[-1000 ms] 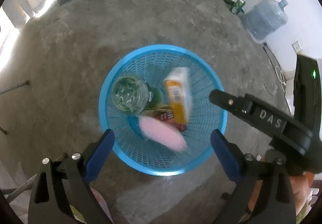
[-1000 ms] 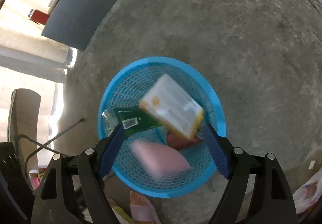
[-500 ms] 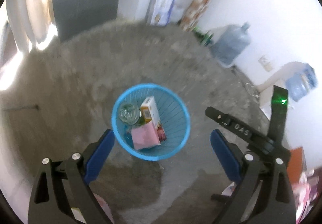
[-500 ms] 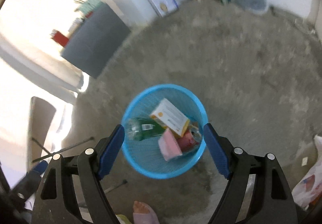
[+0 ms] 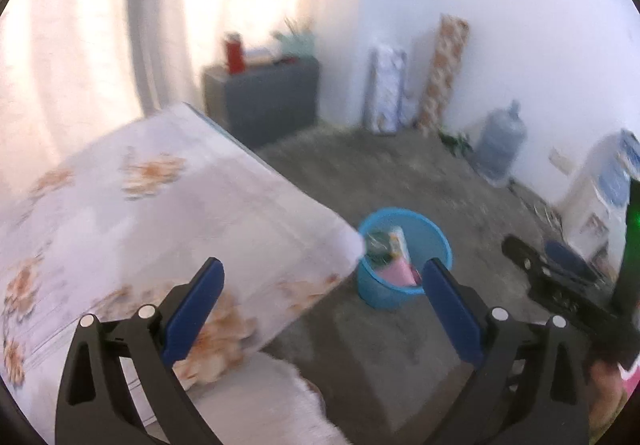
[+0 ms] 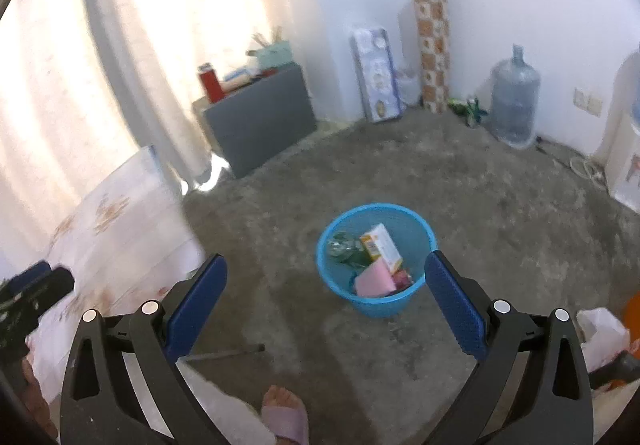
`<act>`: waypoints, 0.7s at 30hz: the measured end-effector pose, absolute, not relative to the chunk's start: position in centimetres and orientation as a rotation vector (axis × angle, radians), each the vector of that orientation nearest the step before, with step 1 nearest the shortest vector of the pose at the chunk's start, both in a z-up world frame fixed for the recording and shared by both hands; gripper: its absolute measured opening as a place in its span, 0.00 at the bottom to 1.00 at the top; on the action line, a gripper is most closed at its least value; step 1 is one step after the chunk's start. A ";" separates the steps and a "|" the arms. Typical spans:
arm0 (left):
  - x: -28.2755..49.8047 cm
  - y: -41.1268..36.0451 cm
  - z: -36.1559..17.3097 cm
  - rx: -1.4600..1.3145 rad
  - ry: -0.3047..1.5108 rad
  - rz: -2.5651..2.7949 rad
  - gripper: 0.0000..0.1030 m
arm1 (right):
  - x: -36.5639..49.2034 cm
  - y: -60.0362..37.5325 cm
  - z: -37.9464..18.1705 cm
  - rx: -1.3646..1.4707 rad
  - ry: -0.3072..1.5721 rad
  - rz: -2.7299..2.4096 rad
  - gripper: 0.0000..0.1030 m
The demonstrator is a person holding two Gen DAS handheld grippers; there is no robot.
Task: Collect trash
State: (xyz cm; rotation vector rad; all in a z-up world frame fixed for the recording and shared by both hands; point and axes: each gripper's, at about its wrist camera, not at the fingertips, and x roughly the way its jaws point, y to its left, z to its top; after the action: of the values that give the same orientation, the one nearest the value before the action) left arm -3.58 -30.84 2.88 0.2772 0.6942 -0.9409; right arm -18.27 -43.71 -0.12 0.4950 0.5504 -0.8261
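The blue basket (image 6: 376,261) stands on the floor (image 6: 500,213), holding the trash. Above it, the right gripper (image 6: 326,303) is opening, empty; the left gripper (image 5: 320,309) gapes empty too.

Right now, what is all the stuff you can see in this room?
bin: 1, blue, on the floor in the middle
carton: 1, white and orange, in the bin
pink pack: 1, pink, in the bin, at its near side
green bottle: 1, green, in the bin, beside the carton
cloth: 1, white with orange flowers, on the left
cabinet: 1, grey, by the curtain
red flask: 1, red, on the cabinet
water jug: 1, clear blue, by the far wall
roll: 1, orange pattern, standing against the wall
foot: 1, on the floor near the camera
left gripper: 1, black with blue fingers, empty
right gripper: 1, black with blue fingers, opening, empty
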 end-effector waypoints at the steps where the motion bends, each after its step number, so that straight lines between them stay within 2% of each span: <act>1: -3.6 -29.5 3.0 0.259 0.682 -0.917 0.94 | -17.9 -42.6 0.1 0.481 0.552 -0.810 0.92; 11: -3.3 -22.1 1.7 0.126 0.781 -0.694 0.95 | -14.7 -35.4 1.3 0.225 0.588 -0.790 0.92; 21: -2.8 -19.2 1.9 0.165 0.706 -0.504 0.95 | -12.2 -30.5 1.7 0.090 0.632 -0.759 0.92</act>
State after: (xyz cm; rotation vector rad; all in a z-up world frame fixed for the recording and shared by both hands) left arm -2.78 -19.22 1.93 0.1654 0.7060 -0.5045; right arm -12.19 -30.54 1.74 0.0900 0.6319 -0.7593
